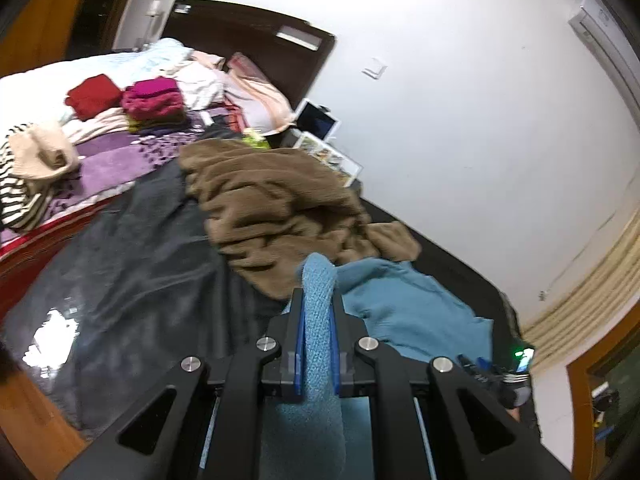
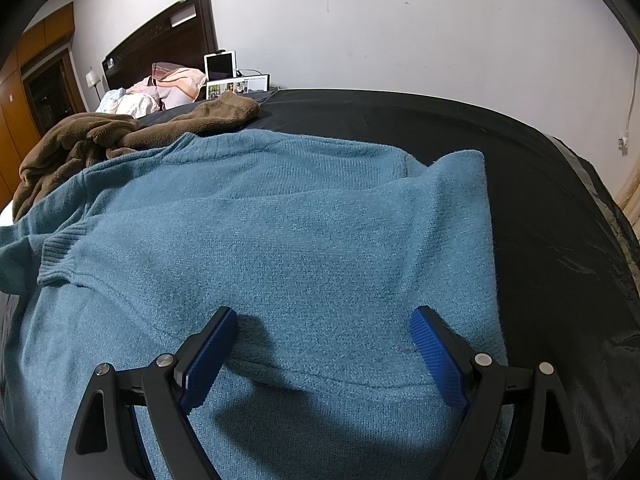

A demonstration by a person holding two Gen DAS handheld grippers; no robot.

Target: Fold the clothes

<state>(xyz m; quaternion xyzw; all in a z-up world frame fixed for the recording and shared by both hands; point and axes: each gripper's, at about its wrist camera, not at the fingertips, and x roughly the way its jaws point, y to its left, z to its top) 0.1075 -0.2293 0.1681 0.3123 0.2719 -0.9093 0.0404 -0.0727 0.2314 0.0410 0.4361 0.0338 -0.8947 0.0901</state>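
Note:
A teal knit sweater (image 2: 280, 232) lies spread on a black sheet (image 2: 540, 184), one sleeve with a ribbed cuff (image 2: 60, 252) folded across its left side. My right gripper (image 2: 324, 316) is open, hovering just over the sweater's lower part, its blue pads on either side of bare knit. My left gripper (image 1: 318, 300) is shut on a fold of the same teal sweater (image 1: 408, 304), holding it lifted above the bed; the fabric runs back between the fingers toward the camera.
A brown fleece garment (image 1: 272, 204) (image 2: 120, 132) lies crumpled beside the sweater. Folded red and magenta clothes (image 1: 152, 100), a striped garment (image 1: 16, 196) and a cream one sit on the far bed. A dark headboard (image 2: 168, 36), tablet (image 2: 220, 65) and white wall stand behind.

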